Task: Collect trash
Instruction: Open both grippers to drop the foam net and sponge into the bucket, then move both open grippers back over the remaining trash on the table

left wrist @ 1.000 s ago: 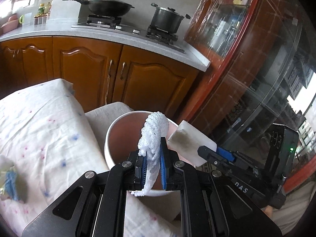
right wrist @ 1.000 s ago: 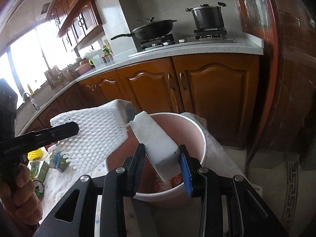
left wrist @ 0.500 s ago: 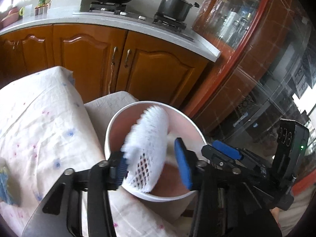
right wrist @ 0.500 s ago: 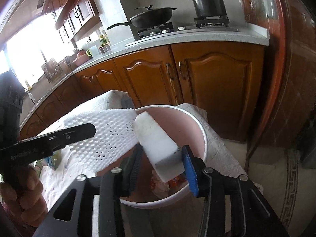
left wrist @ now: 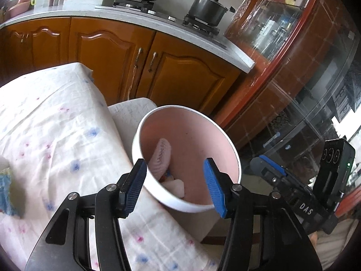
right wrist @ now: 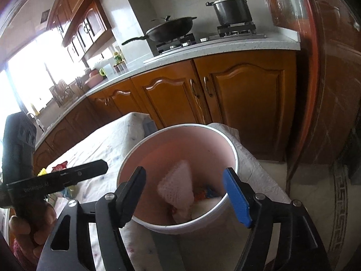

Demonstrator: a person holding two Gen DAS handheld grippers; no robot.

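A pink bucket with a white rim [left wrist: 234,155] [right wrist: 233,151] stands beside the cloth-covered table [left wrist: 56,124]. Inside it lie a white foam net [left wrist: 161,158] [right wrist: 178,185], a white block [left wrist: 177,186] and some colourful scraps [right wrist: 206,194]. My left gripper [left wrist: 174,186] is open and empty over the bucket's near rim. My right gripper [right wrist: 187,194] is open and empty above the bucket. The right gripper's body shows in the left wrist view [left wrist: 300,194], and the left gripper's finger shows in the right wrist view [right wrist: 67,176].
More trash lies on the table: a blue-and-white wrapper [left wrist: 5,192] at the left edge, and red and yellow packets [right wrist: 58,166]. Wooden kitchen cabinets [left wrist: 158,67] with a stove, wok and pot stand behind. A glass-fronted red cabinet [left wrist: 304,79] is at the right.
Both grippers have opened. The foam net dropped from the left gripper and the white block from the right gripper into the bucket.
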